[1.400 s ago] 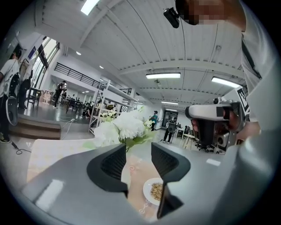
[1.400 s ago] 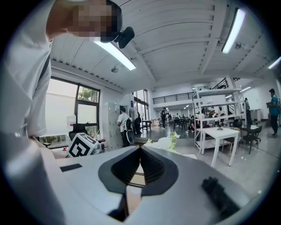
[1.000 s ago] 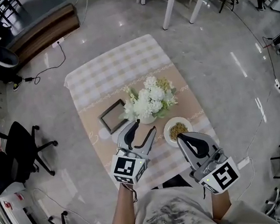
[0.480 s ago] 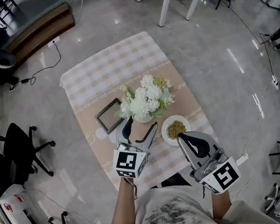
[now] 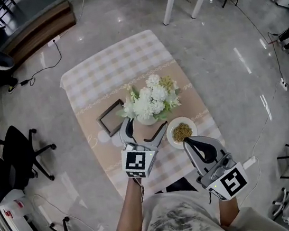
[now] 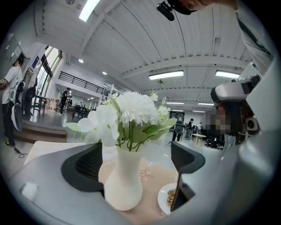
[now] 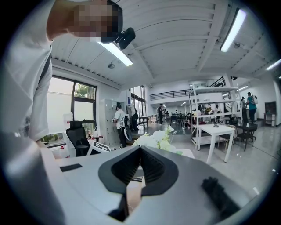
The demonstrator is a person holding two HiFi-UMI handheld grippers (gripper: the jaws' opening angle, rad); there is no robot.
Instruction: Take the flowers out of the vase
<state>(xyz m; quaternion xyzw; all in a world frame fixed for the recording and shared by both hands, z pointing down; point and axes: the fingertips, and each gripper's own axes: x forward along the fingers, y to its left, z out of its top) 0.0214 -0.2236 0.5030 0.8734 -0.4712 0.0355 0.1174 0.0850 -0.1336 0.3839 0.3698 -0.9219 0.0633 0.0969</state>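
1. Two grippers work at the near side of the desk [image 5: 111, 69]. The left gripper [image 5: 147, 123] has its jaws wide apart, having just been opening. The vase [image 6: 123, 184] stands in the gap, nearer the left-hand jaw, and neither pad visibly presses on it.
2. The flowers [image 5: 150, 96] stand upright in the vase at mid-desk, not yet lifted, with their stems bunched in its narrow neck.
3. The left jaws bracket the vase low on its body, probably to steady it while the stems are drawn up.
4. The right gripper [image 5: 188, 142] hangs near the desk's front edge with its jaws closed on nothing. It sits just short of the dish [image 5: 182, 132] and leaves the bouquet's approach free.
5. Sideways room is tight. The dish sits just right of the vase and the frame [image 5: 113, 118] just left, each close to the outside of a jaw.
6. Upward the way is open. The vase stands well away from every desk edge, so a tip would more likely land on the dish than on the floor.
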